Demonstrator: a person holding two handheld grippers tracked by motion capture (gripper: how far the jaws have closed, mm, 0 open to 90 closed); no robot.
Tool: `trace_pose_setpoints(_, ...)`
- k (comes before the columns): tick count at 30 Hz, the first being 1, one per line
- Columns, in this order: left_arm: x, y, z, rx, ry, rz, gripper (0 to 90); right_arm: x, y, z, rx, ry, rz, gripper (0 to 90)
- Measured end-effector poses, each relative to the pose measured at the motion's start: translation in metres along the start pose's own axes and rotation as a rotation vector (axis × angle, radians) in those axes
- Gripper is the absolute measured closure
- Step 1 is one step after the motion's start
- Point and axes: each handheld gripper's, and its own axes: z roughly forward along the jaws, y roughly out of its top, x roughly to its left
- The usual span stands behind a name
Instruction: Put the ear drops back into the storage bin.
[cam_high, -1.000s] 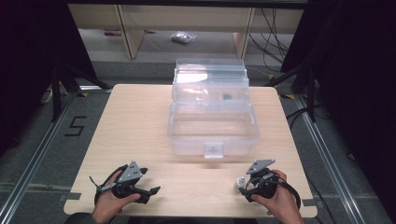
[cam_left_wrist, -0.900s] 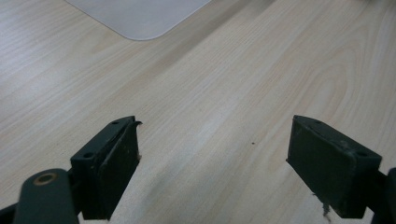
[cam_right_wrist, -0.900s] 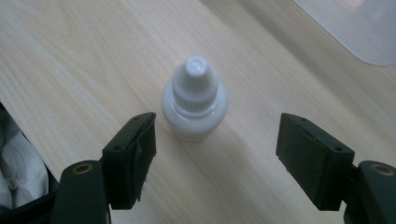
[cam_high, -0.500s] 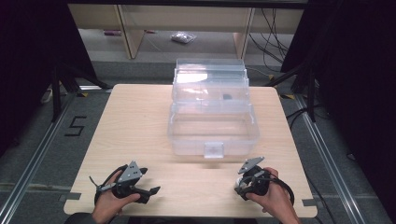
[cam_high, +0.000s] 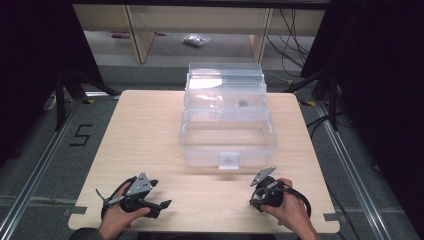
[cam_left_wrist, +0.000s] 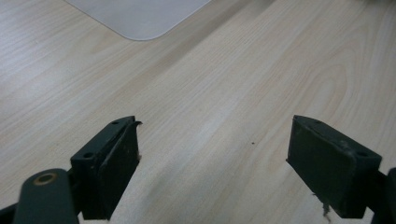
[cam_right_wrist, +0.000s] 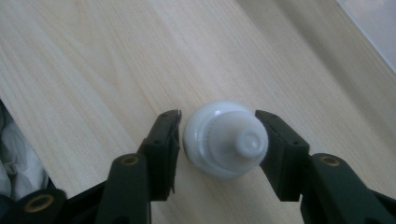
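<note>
A white ribbed screw cap with a small nozzle (cam_right_wrist: 226, 140) stands on the wooden table between the jaws of my right gripper (cam_right_wrist: 218, 135). The jaws have just been closing around it. The right pad (cam_right_wrist: 275, 144) touches its side, and a thin dark sliver still shows at the left pad (cam_right_wrist: 168, 144). In the high view my right gripper (cam_high: 257, 197) points down at the table's near right and covers the cap. My left gripper (cam_high: 161, 193) rests at the near left, its jaws wide apart over bare wood (cam_left_wrist: 215, 140).
A clear plastic box (cam_high: 227, 145) with its lid raised stands mid-table beyond both grippers, a latch on its front. A small dark thing (cam_high: 243, 104) lies in its upper tray. One rounded corner of the box (cam_left_wrist: 140, 18) shows ahead of the left gripper. The table's near edge is close behind both hands.
My right hand has shifted slightly to the left and tipped its gripper down toward the table. The left hand and the box have stayed put.
</note>
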Motion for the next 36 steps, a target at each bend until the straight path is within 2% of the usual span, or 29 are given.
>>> trace_pose_setpoints(7, 0.000, 0.000, 0.000, 0.001, -0.001, 0.000, 16.0, 0.000, 0.002, 0.000, 0.021, -0.018, -0.023, 59.7)
trace_pose_setpoints(9, 0.000, 0.000, 0.000, 0.000, 0.000, 0.001, 16.0, 0.000, 0.003, 0.000, 0.019, -0.016, -0.057, 59.9)
trace_pose_setpoints(13, 0.000, 0.000, 0.000, 0.000, 0.000, 0.000, 16.0, 0.001, 0.003, -0.003, 0.017, -0.027, -0.050, 59.9)
trace_pose_setpoints(14, 0.000, 0.000, 0.000, 0.001, -0.001, 0.000, 16.0, 0.002, 0.003, -0.004, 0.015, -0.024, -0.033, 59.9)
trace_pose_setpoints(15, 0.000, 0.000, 0.000, 0.001, 0.000, 0.000, 16.0, -0.001, 0.004, -0.005, 0.016, -0.021, -0.067, 59.9)
trace_pose_setpoints(16, 0.000, 0.000, 0.000, 0.001, 0.000, 0.000, 16.0, 0.000, 0.005, -0.009, 0.002, -0.033, -0.036, 59.9)
trace_pose_setpoints(20, 0.000, 0.000, 0.000, 0.000, 0.000, 0.000, 16.0, -0.001, 0.007, -0.013, -0.006, -0.018, -0.019, 59.9)
trace_pose_setpoints(23, 0.000, 0.000, 0.000, 0.000, 0.000, -0.002, 16.0, -0.004, 0.009, -0.016, -0.012, -0.032, -0.038, 59.9)
trace_pose_setpoints(25, 0.000, 0.000, 0.000, 0.000, 0.000, -0.001, 16.0, -0.005, 0.011, -0.017, -0.018, -0.009, -0.035, 59.9)
trace_pose_setpoints(29, 0.000, 0.000, 0.000, -0.003, 0.002, -0.001, 16.0, -0.006, 0.013, -0.019, -0.022, -0.003, -0.022, 59.9)
trace_pose_setpoints(30, 0.000, 0.000, 0.000, -0.002, 0.001, -0.002, 16.0, -0.008, 0.015, -0.021, -0.019, -0.011, -0.044, 59.9)
trace_pose_setpoints(31, 0.000, 0.000, 0.000, -0.002, 0.001, -0.002, 16.0, -0.008, 0.015, -0.021, -0.019, -0.011, -0.044, 59.9)
trace_pose_setpoints(32, 0.001, 0.000, 0.000, 0.011, 0.006, 0.014, 16.0, -0.007, 0.016, -0.022, -0.004, 0.008, -0.012, 59.9)
trace_pose_setpoints(33, 0.002, 0.000, 0.000, 0.013, 0.006, 0.016, 16.0, -0.009, 0.017, -0.023, -0.022, -0.014, -0.040, 59.9)
trace_pose_setpoints(34, 0.000, 0.000, 0.000, -0.003, 0.001, -0.002, 16.0, -0.009, 0.018, -0.025, -0.028, -0.005, -0.038, 59.9)
trace_pose_setpoints(36, 0.001, 0.000, 0.000, 0.004, 0.002, 0.006, 16.0, -0.009, 0.020, -0.028, -0.028, 0.003, -0.037, 59.9)
